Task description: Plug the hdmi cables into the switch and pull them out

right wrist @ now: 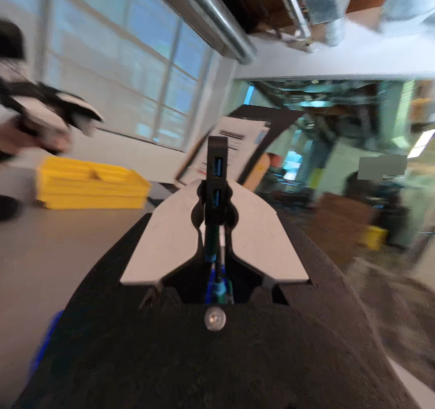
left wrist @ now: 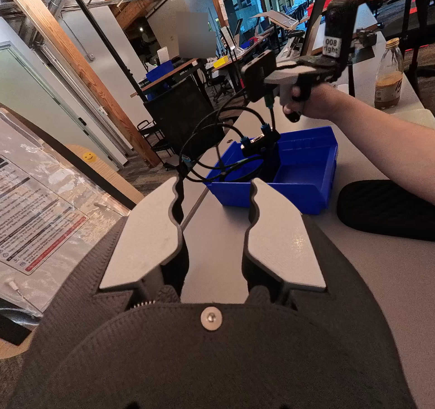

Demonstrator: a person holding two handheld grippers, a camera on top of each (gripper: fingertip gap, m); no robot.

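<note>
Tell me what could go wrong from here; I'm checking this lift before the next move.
1. The right gripper pinches the black switch only by its thin edges, so it might twist or slip out of the jaws.
2. The black cables dangle in loops over the blue bin wall; they could snag and tip it.
3. The glass bottle stands near the right arm and could get knocked.

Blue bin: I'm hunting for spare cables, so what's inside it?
Black cables loop into the blue bin, and a small black adapter hangs over it. The near wall hides part of the floor.
</note>
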